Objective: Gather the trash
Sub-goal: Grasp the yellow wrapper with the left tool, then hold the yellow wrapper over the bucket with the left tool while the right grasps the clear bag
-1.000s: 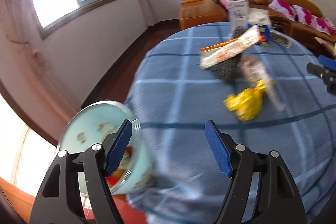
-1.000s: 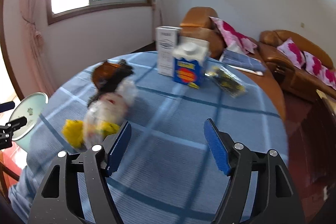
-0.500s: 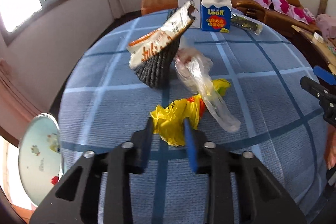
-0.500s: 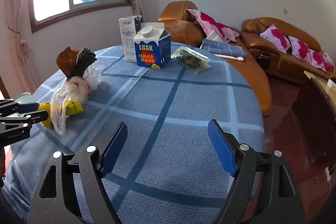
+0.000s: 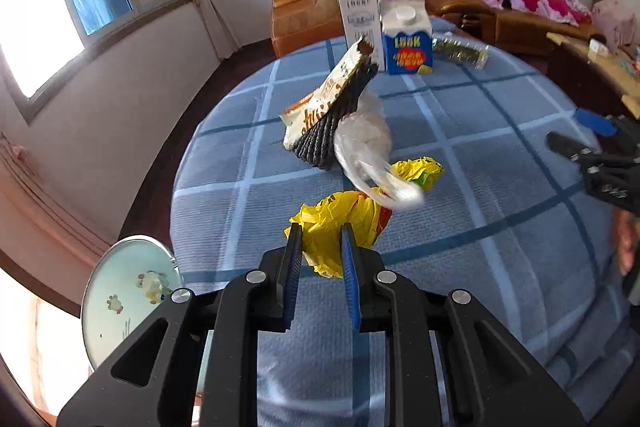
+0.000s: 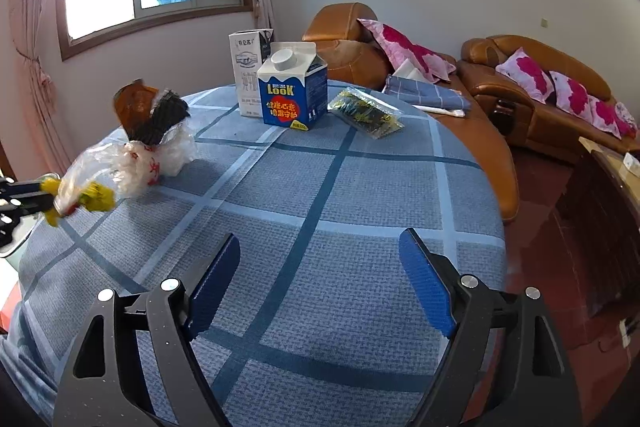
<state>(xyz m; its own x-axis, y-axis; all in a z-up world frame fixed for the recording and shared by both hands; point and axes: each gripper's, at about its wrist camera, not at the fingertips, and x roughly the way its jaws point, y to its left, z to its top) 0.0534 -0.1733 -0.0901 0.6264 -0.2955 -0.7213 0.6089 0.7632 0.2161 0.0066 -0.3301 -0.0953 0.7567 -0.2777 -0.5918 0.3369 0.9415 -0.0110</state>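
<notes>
The left claw (image 5: 320, 247) is clenched on the near end of the yellow plastic bag (image 5: 340, 223); its jaws have just been closing, and the crumpled yellow film sits pinched between the two blue pads. The bag lies on the blue checked desk (image 5: 500, 187), stretching away from the claw toward a second yellow bunch farther off, so its long axis runs roughly along the line in which the claw points. A clear plastic bag (image 5: 364, 147) drapes over the yellow one's middle, and behind it a snack wrapper (image 5: 320, 99) leans against a dark ribbed piece. The relation that matters: the bin (image 5: 128, 299), pale with a little trash already inside, stands off the desk edge to the lower left of the claw, close by, so carrying the bag there looks like a short swing to that side, and the clear bag may drag along with it.

The right claw (image 6: 320, 283) is released, with nothing between its pads; its jaws have just been opening. It hovers over bare cloth, well apart from the trash pile, with the blue carton (image 6: 292, 91), the white carton (image 6: 248, 71) and the green packet (image 6: 366, 113) ahead of it
</notes>
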